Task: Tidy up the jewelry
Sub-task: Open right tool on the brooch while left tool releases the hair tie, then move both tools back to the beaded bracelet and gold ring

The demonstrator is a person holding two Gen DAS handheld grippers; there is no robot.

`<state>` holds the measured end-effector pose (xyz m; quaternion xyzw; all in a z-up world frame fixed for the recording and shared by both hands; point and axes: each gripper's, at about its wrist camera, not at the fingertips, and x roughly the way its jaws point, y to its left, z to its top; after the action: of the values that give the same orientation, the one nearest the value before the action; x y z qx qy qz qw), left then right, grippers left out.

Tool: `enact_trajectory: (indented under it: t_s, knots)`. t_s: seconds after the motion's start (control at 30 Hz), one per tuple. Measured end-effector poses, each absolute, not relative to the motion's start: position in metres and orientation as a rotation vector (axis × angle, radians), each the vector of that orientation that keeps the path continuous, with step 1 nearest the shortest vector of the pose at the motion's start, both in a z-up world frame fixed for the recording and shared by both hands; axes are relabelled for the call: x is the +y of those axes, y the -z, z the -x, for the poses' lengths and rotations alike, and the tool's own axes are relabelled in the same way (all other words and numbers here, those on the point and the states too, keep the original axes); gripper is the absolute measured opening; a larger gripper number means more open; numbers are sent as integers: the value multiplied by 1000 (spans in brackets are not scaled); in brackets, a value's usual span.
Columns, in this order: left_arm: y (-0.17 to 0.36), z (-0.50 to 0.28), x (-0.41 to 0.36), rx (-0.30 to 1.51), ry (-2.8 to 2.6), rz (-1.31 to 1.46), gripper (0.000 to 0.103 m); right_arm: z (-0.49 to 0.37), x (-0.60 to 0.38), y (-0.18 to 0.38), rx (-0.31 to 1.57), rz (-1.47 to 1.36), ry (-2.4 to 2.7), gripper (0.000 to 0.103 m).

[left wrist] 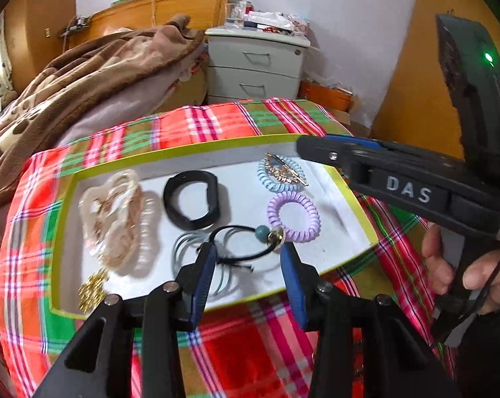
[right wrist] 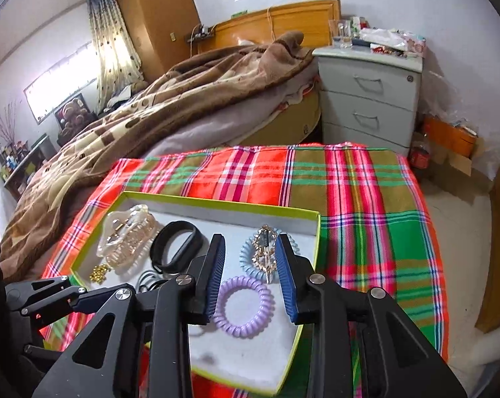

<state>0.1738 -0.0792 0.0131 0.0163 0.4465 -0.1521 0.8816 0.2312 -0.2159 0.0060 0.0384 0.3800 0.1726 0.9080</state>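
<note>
Ribbed blue pads line both grippers' spread jaws above the lilac coiled hair tie in the green-rimmed tray.

I count one tray, two coil hair ties, a purple one and a blue one, one black band, one beaded hair tie, two clear hair clips, and one gold clip.
</note>
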Motion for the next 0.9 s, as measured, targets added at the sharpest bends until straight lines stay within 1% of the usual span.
enact_trajectory:
  t_s: [0.27,0.5,0.9]
  knots:
    - [-23,-143,-61,889,266,-6,43,-179,-217,-16,736,-75,-320,32]
    - [-22,-113,-50,877,275,19,44,-138,-227,-13,729,-86,-285,32]
    - [-17,-84,-35,862,285,65,45,-81,-236,23,830,-157,-238,32]
